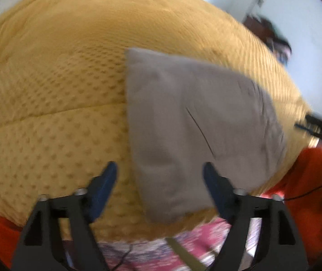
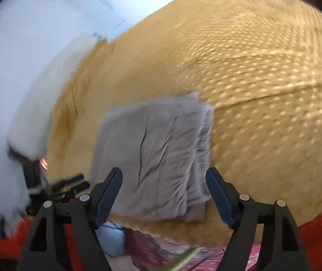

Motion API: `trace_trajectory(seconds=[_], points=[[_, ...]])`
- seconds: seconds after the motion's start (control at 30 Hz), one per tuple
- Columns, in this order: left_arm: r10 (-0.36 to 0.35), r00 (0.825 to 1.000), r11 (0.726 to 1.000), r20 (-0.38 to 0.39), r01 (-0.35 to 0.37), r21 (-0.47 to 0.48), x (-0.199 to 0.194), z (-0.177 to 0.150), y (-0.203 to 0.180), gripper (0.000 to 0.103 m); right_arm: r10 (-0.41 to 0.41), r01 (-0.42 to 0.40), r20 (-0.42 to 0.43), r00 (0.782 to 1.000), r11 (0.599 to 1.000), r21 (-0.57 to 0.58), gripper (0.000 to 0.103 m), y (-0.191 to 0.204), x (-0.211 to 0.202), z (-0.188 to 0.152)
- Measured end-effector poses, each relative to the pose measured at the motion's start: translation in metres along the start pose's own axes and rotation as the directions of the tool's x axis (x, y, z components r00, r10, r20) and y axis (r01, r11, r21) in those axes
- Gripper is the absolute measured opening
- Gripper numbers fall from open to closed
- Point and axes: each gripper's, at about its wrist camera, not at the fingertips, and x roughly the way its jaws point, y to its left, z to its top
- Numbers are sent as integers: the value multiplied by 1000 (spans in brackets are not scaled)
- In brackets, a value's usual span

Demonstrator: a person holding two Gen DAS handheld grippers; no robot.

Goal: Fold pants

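The grey pants (image 1: 190, 126) lie folded into a compact rectangle on the mustard yellow dotted blanket (image 1: 54, 103). My left gripper (image 1: 159, 169) is open and empty, hovering above the near edge of the folded pants. In the right wrist view the same folded pants (image 2: 154, 155) show stacked layered edges on their right side. My right gripper (image 2: 164, 176) is open and empty, held above the pants' near edge. Both views are motion-blurred.
The yellow blanket (image 2: 262, 90) covers a bed. A pink patterned sheet (image 1: 161, 248) and orange fabric (image 1: 305, 180) lie at the near edge. White walls (image 2: 25, 45) stand behind. The other gripper (image 2: 68, 187) shows at the left of the right wrist view.
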Motion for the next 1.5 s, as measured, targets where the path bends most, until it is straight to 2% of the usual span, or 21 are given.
trace_trajectory(seconds=[0.07, 0.13, 0.23, 0.27, 0.3, 0.33, 0.43, 0.47, 0.63, 0.8, 0.9, 0.93, 0.97, 1.03, 1.07, 1.1, 1.17, 1.2, 1.27, 1.4, 1.5], points=[[-84, 996, 992, -43, 80, -101, 10, 11, 18, 86, 66, -60, -70, 995, 995, 79, 76, -20, 14, 7], [-151, 984, 980, -97, 136, -149, 29, 17, 28, 86, 70, -52, -160, 985, 992, 111, 76, -36, 41, 9], [-192, 961, 970, -199, 155, -186, 61, 22, 31, 86, 149, -107, -263, 953, 980, 167, 75, -48, 83, 4], [-226, 948, 962, -224, 180, -207, 71, 22, 30, 86, 195, -150, -282, 939, 973, 174, 64, -45, 94, 3], [-242, 943, 955, -227, 191, -226, 74, 21, 27, 83, 183, -144, -299, 937, 978, 150, 58, -40, 100, 4], [-262, 941, 949, -216, 211, -235, 73, 21, 23, 62, 133, -111, -307, 942, 990, 88, 55, -31, 102, 2], [-214, 958, 972, -191, 188, -143, 52, 19, 2, 20, 3, -31, -283, 959, 995, -96, 41, 4, 87, 3], [-215, 959, 973, -183, 193, -128, 44, 21, -1, 15, -17, -22, -266, 964, 989, -144, 38, 18, 80, 2], [-208, 975, 976, -78, 201, -81, -6, 51, -10, 14, 4, -54, -164, 987, 952, -303, 35, 88, 48, 22], [-211, 974, 975, 81, 216, -47, -49, 112, 1, 14, 67, -80, -48, 997, 923, -376, 35, 130, 37, 91], [-155, 971, 986, 183, 164, -35, -56, 158, 9, 17, 97, -88, 5, 995, 919, -384, 37, 142, 53, 147], [-110, 970, 993, 216, 118, -27, -52, 167, 11, 30, 93, -81, 15, 996, 924, -374, 39, 139, 60, 159], [-71, 968, 996, 241, 80, -27, -48, 172, 12, 55, 67, -53, 28, 997, 933, -356, 46, 132, 66, 169], [126, 952, 991, 277, -106, -86, -36, 169, 23, 80, -50, 60, 41, 998, 952, -300, 62, 113, 78, 179], [222, 937, 973, 270, -198, -115, -30, 158, 29, 80, -108, 117, 48, 993, 951, -286, 64, 104, 82, 183], [237, 937, 970, 256, -215, -110, -26, 146, 31, 80, -207, 216, 62, 976, 939, -268, 65, 88, 82, 178], [251, 941, 968, 228, -241, -73, -17, 116, 31, 82, -299, 310, 82, 951, 915, -259, 77, 70, 76, 160], [299, 927, 954, 227, -294, -55, -15, 98, 28, 82, -344, 356, 92, 935, 898, -260, 86, 63, 71, 148], [398, 885, 914, 242, -404, -26, -15, 65, 19, 86, -405, 421, 117, 907, 867, -267, 93, 53, 54, 124], [451, 852, 880, 264, -474, 26, -30, 33, -10, 93, -432, 454, 140, 891, 853, -257, 103, 59, 37, 86], [432, 857, 887, 283, -460, 38, -50, 52, -32, 94, -425, 449, 146, 893, 856, -256, 103, 82, 25, 65]])
